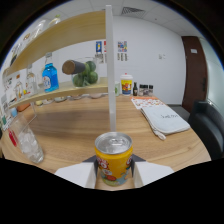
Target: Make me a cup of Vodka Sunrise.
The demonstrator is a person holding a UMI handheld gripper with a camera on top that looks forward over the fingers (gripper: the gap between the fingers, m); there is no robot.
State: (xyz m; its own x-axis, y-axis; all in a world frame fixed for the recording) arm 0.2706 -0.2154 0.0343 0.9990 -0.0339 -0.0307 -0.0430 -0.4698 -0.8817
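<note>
My gripper pinches yellow juice can, both fingers pressed on its sides, can upright, top unopened, held above near edge of tabletop. Glass with ice near tabletop's left edge, likely pour target. Open wood between them. Folded cloth lies well right.

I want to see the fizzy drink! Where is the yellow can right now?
In the gripper view, the yellow can sits upright between the gripper fingers, which press on its sides, with the glass of ice off to its left.
</note>
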